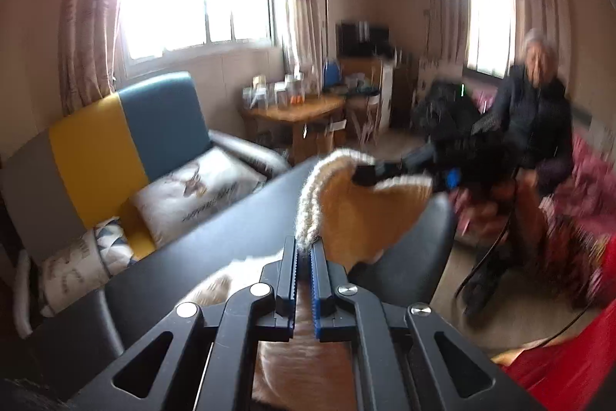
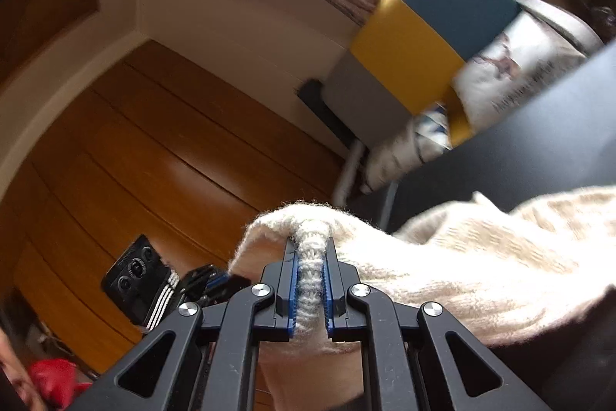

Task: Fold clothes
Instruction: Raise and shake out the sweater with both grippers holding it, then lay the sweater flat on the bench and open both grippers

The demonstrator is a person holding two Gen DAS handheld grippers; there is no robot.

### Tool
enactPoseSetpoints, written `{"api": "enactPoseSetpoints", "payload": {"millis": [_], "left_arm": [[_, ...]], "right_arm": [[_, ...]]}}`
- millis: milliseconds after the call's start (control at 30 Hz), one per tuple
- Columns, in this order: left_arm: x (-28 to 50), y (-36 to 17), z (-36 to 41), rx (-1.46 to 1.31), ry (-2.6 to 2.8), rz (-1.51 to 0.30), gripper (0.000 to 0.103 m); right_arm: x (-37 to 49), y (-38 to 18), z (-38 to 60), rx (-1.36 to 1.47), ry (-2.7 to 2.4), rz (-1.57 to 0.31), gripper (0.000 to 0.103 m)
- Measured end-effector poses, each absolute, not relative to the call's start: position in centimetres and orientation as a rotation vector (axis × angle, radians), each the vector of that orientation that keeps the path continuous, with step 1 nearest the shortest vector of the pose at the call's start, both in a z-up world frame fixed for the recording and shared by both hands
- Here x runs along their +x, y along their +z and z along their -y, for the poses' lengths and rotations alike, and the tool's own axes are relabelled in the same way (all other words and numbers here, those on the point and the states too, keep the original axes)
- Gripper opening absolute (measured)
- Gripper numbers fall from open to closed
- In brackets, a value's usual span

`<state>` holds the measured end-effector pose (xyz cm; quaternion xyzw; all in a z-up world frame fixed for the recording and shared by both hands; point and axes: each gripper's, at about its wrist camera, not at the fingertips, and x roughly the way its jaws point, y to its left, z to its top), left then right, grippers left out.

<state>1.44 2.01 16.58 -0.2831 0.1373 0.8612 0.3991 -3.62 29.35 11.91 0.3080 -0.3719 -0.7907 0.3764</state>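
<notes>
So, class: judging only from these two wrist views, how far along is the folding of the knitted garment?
Done: both tools have a grip. The left tool is shut on the ribbed edge of the cream knitted garment, and the right tool pinches another ribbed edge. In hand: the garment is lifted between them above the black table. Left: no finished fold is visible, so the folding and laying flat remain.

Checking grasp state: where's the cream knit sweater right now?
The sweater is held up over the black table, its ribbed edge clamped in both the right gripper and the left gripper.
</notes>
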Motion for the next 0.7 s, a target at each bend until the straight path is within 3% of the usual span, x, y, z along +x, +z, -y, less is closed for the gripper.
{"api": "enactPoseSetpoints", "payload": {"millis": [400,500,600,667,700], "left_arm": [[-5.6,-6.1,-3.5,-1.278,2.205,-0.316,0.006],[-5.9,-6.6,-2.8,-1.242,2.211,-0.224,0.008],[-6.1,-5.0,-0.9,-1.256,2.12,-0.108,0.018],[-5.9,-3.5,0.8,-1.233,2.086,-0.07,0.018],[-5.8,-2.3,2.0,-1.195,2.086,-0.06,0.019]], "right_arm": [[-7.7,-6.4,-24.8,1.406,-2.083,0.803,0.011],[-8.3,-6.8,-25.0,1.417,-2.081,0.796,0.012],[-8.7,-3.6,-26.5,1.348,-2.113,0.732,0.021],[-8.6,-1.0,-28.1,1.264,-2.16,0.729,0.027],[-8.8,0.4,-29.4,1.216,-2.207,0.742,0.039]]}}
